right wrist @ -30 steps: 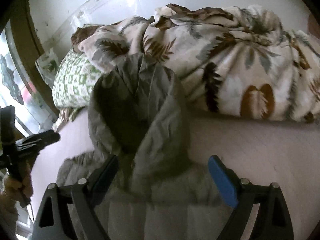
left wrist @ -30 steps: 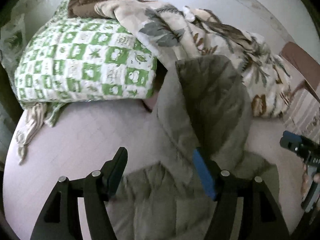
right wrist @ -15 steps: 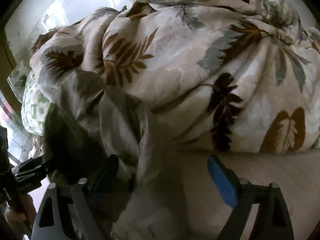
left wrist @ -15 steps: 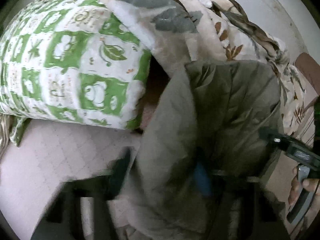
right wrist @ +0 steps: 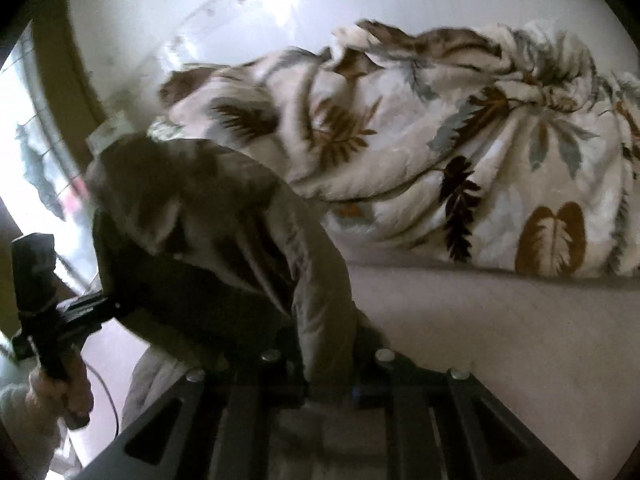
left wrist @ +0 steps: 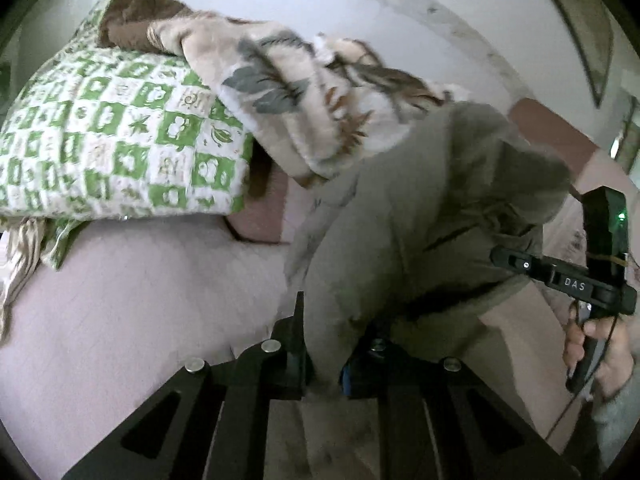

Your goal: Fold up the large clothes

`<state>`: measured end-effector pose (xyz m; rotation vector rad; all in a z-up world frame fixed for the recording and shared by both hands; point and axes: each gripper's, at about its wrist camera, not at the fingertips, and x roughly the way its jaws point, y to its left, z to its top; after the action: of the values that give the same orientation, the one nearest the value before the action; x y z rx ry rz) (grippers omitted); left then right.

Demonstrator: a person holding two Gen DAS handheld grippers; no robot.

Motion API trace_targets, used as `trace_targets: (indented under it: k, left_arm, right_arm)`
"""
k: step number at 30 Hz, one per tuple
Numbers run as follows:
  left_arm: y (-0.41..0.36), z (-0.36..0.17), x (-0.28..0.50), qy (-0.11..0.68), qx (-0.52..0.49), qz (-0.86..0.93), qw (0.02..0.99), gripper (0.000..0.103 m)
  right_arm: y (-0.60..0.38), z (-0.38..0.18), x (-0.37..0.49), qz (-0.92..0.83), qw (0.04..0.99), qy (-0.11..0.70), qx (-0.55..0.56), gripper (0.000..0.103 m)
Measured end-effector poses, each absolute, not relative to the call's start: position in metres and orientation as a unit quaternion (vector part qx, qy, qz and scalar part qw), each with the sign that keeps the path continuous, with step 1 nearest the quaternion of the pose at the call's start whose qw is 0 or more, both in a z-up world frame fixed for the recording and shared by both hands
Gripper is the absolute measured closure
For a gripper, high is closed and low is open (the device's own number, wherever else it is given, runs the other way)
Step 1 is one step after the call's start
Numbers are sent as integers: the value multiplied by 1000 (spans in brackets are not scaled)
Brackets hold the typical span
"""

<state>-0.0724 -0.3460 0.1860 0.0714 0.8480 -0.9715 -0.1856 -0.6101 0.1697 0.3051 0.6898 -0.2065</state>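
An olive-grey quilted jacket (left wrist: 420,216) hangs lifted over the pink bed sheet (left wrist: 120,292). My left gripper (left wrist: 324,364) is shut on a fold of the jacket at the bottom middle of the left wrist view. My right gripper (right wrist: 330,376) is shut on the jacket (right wrist: 224,248) too, its jaws pinching the cloth at the bottom middle of the right wrist view. Each gripper shows in the other's view: the right one (left wrist: 560,280) at the right, the left one (right wrist: 52,312) at the left. The jacket's lower part is hidden behind the grippers.
A green-and-white checked pillow (left wrist: 104,136) lies at the back left. A bunched leaf-print blanket (right wrist: 460,152) fills the back of the bed, beside the jacket. A white wall (left wrist: 320,8) stands behind. A window (right wrist: 24,140) is at the left.
Both grippers were open over the flat jacket a second ago. They moved forward, shut on the cloth, and now hold it lifted off the sheet.
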Motion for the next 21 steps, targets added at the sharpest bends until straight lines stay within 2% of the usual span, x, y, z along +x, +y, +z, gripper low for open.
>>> trace_targets:
  k: [7,12,17,21]
  left_arm:
    - [-277,193,-185,374,43,-476,795,91]
    - [-257,158,-238,383,74,-465,795,91]
    - [-252,109,-254,408,105,-432,797,91]
    - [-243,112,-268,397,121,-426,804,87]
  right_arm:
    - [-545,158,-300,-45,931,326,160,88]
    - [-503,113,-354,-35,926,344,155,88]
    - [-495,49,-362,-69,905,390,157,88]
    - [-492,27,-356,-88,901,403,136,88]
